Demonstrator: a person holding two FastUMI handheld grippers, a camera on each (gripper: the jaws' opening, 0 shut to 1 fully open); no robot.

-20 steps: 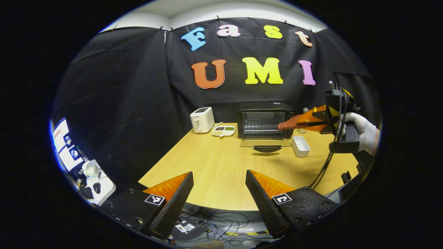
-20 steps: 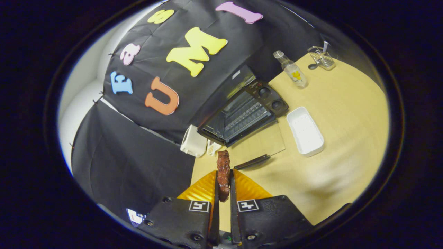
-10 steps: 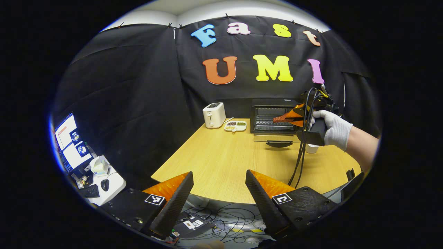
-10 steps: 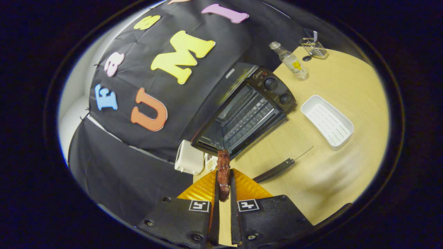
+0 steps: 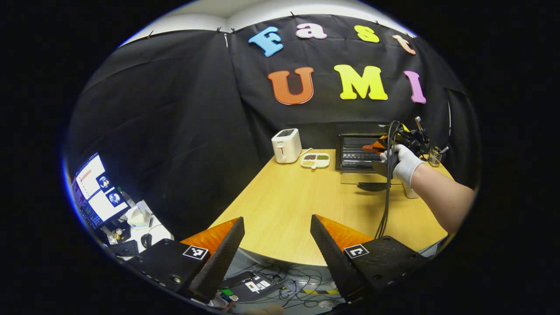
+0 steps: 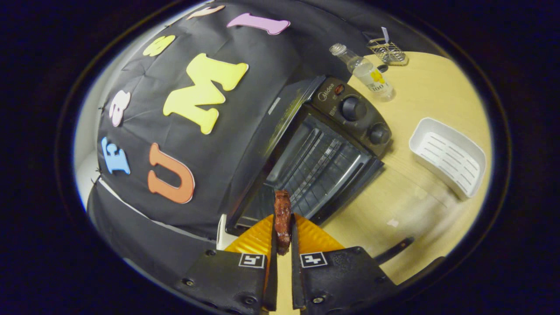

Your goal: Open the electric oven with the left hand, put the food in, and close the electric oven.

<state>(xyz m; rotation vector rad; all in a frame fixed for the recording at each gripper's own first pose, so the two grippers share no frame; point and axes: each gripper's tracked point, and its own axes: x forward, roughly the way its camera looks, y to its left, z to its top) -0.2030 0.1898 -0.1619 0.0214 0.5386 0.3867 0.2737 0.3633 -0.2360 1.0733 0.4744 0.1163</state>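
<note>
The black electric oven [image 6: 332, 131] stands at the table's far side, its glass door [image 5: 363, 178] folded down flat and its wire rack bare. My right gripper [image 6: 282, 221] is shut on a brown strip of meat [image 6: 282, 203], whose tip is just in front of the oven's opening. In the left gripper view a gloved hand holds that right gripper [image 5: 379, 148] right at the oven [image 5: 356, 151] mouth. My left gripper [image 5: 277, 221] hangs open, holding nothing, over the table's near edge, far from the oven.
A white toaster [image 5: 286, 145] and a divided dish [image 5: 315, 160] sit left of the oven. To the oven's right are a white tray [image 6: 448, 155], a clear bottle [image 6: 365, 72] and a small wire holder [image 6: 385, 48]. Cables lie on the floor [image 5: 280, 280].
The right gripper has carried the meat forward, from over the door up to the oven's opening. The left gripper has drawn back and to the left, staying open.
</note>
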